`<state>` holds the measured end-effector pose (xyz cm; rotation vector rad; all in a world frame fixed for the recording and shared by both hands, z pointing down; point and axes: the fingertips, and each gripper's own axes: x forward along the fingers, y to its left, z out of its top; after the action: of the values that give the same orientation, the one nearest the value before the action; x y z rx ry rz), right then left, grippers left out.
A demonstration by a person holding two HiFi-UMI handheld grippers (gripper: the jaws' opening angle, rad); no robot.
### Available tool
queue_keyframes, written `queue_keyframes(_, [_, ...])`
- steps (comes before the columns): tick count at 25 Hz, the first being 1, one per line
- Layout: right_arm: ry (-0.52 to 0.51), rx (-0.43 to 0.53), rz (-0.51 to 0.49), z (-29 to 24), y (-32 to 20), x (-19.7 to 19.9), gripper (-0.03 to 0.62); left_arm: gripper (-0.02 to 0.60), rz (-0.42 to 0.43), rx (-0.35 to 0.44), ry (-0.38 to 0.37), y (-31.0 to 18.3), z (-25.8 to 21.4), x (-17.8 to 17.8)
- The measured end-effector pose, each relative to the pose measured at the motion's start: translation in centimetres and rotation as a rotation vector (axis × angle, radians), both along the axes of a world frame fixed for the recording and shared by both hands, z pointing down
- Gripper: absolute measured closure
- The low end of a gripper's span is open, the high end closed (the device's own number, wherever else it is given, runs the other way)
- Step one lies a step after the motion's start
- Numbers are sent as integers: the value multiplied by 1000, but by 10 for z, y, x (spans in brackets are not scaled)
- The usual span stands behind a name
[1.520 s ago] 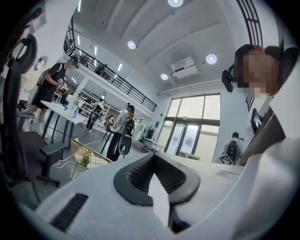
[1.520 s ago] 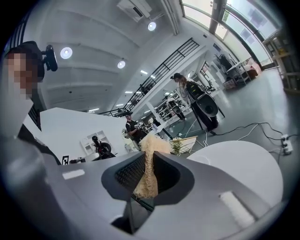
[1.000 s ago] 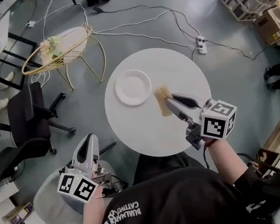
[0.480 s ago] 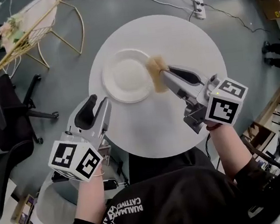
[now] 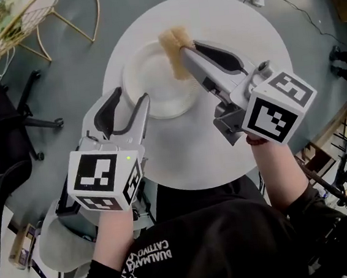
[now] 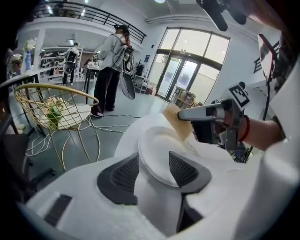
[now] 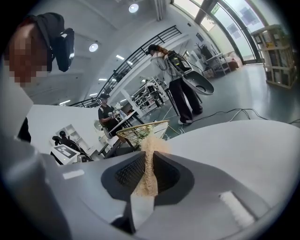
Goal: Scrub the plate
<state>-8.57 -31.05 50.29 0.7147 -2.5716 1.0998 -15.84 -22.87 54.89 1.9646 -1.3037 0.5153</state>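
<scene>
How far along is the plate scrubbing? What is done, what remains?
Done: the right gripper is shut on the sponge and holds it at the far rim of the plate. In hand: the left gripper has just been opening its jaws, the near rim between them, ungripped. Left: steadying the plate and all the scrubbing, probably.

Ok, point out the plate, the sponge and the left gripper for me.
plate [image 5: 156,88]: head view, bare centre of the dish.
sponge [image 5: 171,43]: head view, its upper end, clear of the right gripper.
left gripper [image 5: 131,98]: head view, the gap between its open fingertips.
</scene>
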Motion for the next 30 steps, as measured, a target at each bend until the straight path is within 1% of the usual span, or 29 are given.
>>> queue_keyframes(3, [-21, -22, -21, 3, 0, -18, 536, 371, -5, -21, -8, -6, 5, -2])
queue_keyframes(5, [-30, -33, -36, 3, 3, -27, 536, 376, -5, -37, -40, -7, 8, -2])
queue_keyframes(6, [-28, -32, -43, 3, 4, -31, 536, 390, -4, -43, -65, -8, 10, -4])
queue_keyframes(7, [-22, -26, -49, 3, 5, -33, 537, 426, -5, -48, -88, -8, 12, -6])
queue_keyframes(9, [-6, -12, -60, 3, 6, -37, 536, 471, -9, -54, -120, -9, 12, -9])
queue_keyframes(12, [-2, -20, -69, 4, 8, -38, 536, 480, -11, -58, -130, -8, 12, -8])
queue_keyframes(15, [2, -19, -71, 5, 10, -41, 536, 487, -42, -57, -99, -7, 12, -10])
queue_keyframes(17, [18, -11, -88, 6, 15, -48, 536, 510, -82, -54, -63, -4, 10, -15])
queue_keyframes(19, [39, 0, -120, 7, 23, -57, 536, 515, -108, -46, -44, -2, 8, -19])
queue_keyframes(23, [77, 35, -203, 7, 42, -73, 536, 528, -132, -45, -6, -2, 4, -17])
queue_keyframes(26, [103, 68, -250, 7, 54, -86, 537, 534, -147, -44, 6, -1, 1, -20])
queue_keyframes(30, [174, 82, -265, 18, 55, -85, 537, 543, -164, -25, 15, 3, -2, -22])
